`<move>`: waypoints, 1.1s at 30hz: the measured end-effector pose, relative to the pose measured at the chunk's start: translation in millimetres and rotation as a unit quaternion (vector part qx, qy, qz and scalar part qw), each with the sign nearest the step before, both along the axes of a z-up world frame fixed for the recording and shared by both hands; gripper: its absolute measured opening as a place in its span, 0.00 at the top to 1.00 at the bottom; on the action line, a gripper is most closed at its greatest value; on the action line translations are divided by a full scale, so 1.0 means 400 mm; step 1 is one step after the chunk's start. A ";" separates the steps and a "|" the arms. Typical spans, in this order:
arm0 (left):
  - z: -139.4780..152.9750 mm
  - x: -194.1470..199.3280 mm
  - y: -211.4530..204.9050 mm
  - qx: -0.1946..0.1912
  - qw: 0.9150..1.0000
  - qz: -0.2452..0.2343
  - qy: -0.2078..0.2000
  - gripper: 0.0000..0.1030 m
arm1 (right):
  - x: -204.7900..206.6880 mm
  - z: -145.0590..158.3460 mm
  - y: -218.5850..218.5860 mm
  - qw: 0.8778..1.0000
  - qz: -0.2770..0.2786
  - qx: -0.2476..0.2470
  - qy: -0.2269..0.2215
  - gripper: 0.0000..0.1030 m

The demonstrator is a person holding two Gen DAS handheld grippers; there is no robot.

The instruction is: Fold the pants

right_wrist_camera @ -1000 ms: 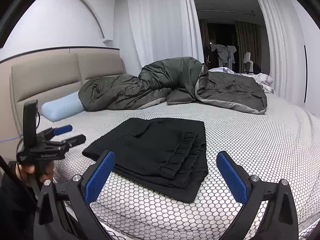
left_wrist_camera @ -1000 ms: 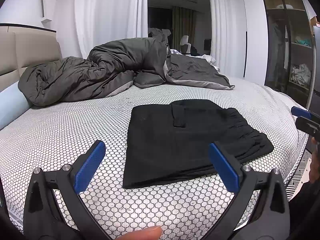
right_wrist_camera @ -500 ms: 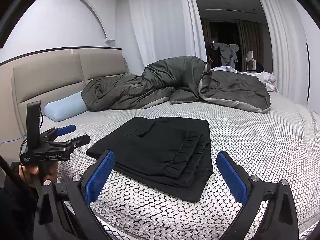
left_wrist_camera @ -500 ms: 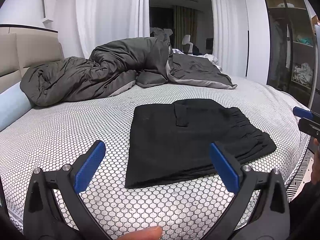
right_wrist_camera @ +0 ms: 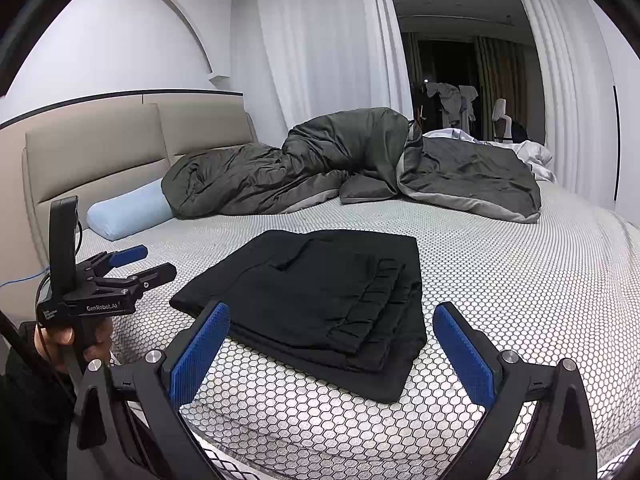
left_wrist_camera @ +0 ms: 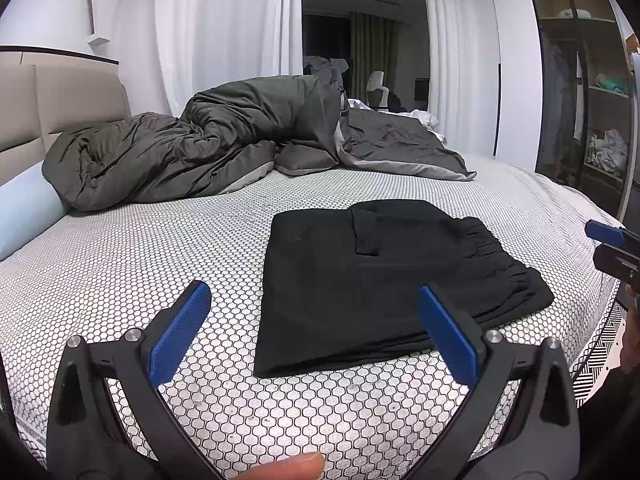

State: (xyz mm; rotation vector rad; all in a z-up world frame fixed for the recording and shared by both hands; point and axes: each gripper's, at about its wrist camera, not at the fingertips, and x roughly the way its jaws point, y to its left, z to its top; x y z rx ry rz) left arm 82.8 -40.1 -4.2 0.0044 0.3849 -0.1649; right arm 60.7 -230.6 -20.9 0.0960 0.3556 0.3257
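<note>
A: Pants (left_wrist_camera: 384,276) status: folded into a flat black rectangle on the bed (left_wrist_camera: 140,264), near the front edge. Waistband layers stack on its right side in the left wrist view.

B: Where do they sit relative to your tools?

A: Ahead of both, and between them. From your left tool (left_wrist_camera: 316,332) the stack lies ahead and slightly right; its near left corner is just past the tips. From your right tool (right_wrist_camera: 332,348) it lies dead ahead, the near corner between the two blue pads (right_wrist_camera: 200,350).

B: Long axis?

A: Roughly square, hard to call. The slightly longer run looks left to right across the bed edge.

B: Which tool is nearer?

A: Right, by my read. The stack's corner sits closer in that view.

B: Tool state?

A: Both spread wide, holding nothing, touching nothing. Both hover off the cloth. Your left tool (right_wrist_camera: 120,268) also shows in the right wrist view, well left of the stack, jaws parted.

B: Anything left to do?

A: My judgement: fold looks finished or one fold short. If you halve it again, take the waistband side with the right tool. Duvet (left_wrist_camera: 208,148) sits well clear at the far side.
</note>
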 end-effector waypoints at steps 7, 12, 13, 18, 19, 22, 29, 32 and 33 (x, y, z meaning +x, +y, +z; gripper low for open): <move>-0.002 0.001 0.004 0.001 1.000 0.001 -0.001 0.01 | 0.003 -0.004 0.000 1.000 0.002 -0.002 0.001 0.00; -0.002 0.001 0.007 0.002 1.000 0.000 -0.001 0.01 | 0.004 -0.006 -0.003 1.000 0.004 -0.002 0.001 0.00; -0.001 0.000 0.004 0.001 1.000 0.001 -0.001 0.01 | 0.004 -0.006 -0.003 1.000 0.005 -0.002 0.001 0.00; -0.001 0.001 0.004 0.001 1.000 0.001 -0.001 0.01 | 0.004 -0.007 -0.005 1.000 0.005 -0.002 0.002 0.00; -0.003 0.001 0.005 0.002 1.000 0.001 -0.001 0.01 | 0.004 -0.006 -0.004 1.000 0.005 -0.003 0.001 0.00; -0.001 0.001 0.004 0.002 1.000 0.001 -0.001 0.01 | 0.005 -0.008 -0.004 1.000 0.005 -0.004 0.002 0.00; -0.002 -0.001 0.006 0.002 1.000 0.001 -0.002 0.01 | 0.006 -0.010 -0.006 1.000 0.006 -0.005 0.002 0.00; -0.002 -0.001 0.007 0.002 1.000 0.000 -0.002 0.01 | 0.005 -0.011 -0.005 1.000 0.007 -0.006 0.002 0.00; -0.002 -0.001 0.006 0.002 1.000 0.001 -0.002 0.01 | 0.004 -0.011 -0.006 1.000 0.008 -0.007 0.002 0.00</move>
